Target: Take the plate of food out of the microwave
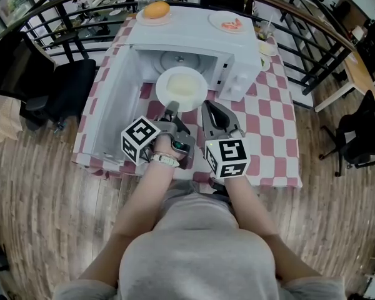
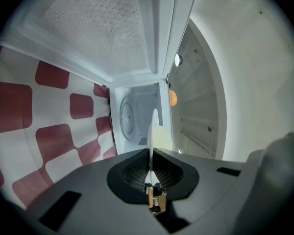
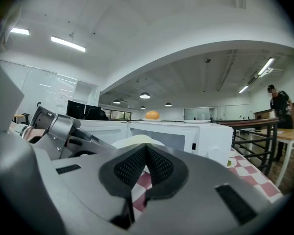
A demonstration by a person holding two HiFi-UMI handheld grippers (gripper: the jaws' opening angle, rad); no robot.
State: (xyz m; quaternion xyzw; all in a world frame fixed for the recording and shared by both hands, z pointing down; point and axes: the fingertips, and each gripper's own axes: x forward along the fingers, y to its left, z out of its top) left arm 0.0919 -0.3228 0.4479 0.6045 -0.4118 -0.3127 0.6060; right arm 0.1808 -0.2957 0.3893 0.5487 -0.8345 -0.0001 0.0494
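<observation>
The white microwave (image 1: 194, 36) stands on the checked table with its door (image 1: 115, 99) swung open to the left. A white plate of pale food (image 1: 182, 87) hangs at the oven's mouth, in front of the glass turntable (image 1: 178, 60). My left gripper (image 1: 170, 107) is shut on the plate's near rim. In the left gripper view the plate (image 2: 159, 136) shows edge-on, pinched between the pads of the left gripper (image 2: 150, 155). My right gripper (image 1: 207, 107) sits just right of the plate, shut and empty. In the right gripper view the right gripper's (image 3: 146, 148) jaws meet, with the plate (image 3: 137, 141) just beyond.
On top of the microwave rest a plate with an orange bun (image 1: 156, 10) and a plate with pink food (image 1: 228, 22). A small dish (image 1: 267, 47) lies on the red-and-white tablecloth (image 1: 275, 117) to the right. A curved railing (image 1: 312, 24) and dark chairs surround the table.
</observation>
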